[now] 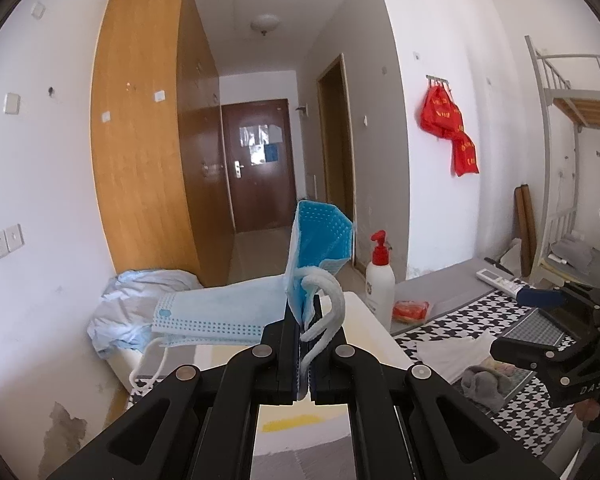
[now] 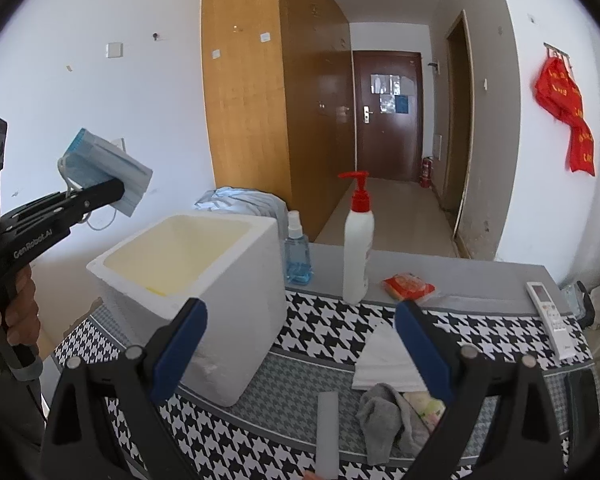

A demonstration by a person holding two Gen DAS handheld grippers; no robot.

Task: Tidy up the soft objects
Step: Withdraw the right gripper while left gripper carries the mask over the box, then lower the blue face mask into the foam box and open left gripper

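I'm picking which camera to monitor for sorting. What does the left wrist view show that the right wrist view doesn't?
Only the left wrist view: the left gripper's jaws close up, shut on the blue face masks, ear loop trailing.

Only the right wrist view: the foam box's open, empty-looking interior, the blue spray bottle, and the right gripper open, holding nothing.

Both: pump bottle, grey sock, white tissue, remote.

Ahead of me a white pump bottle (image 2: 357,248) stands upright near a blue spray bottle (image 2: 297,254); a remote (image 2: 552,314) lies well apart; red cloth (image 2: 566,118) hangs on the wall.
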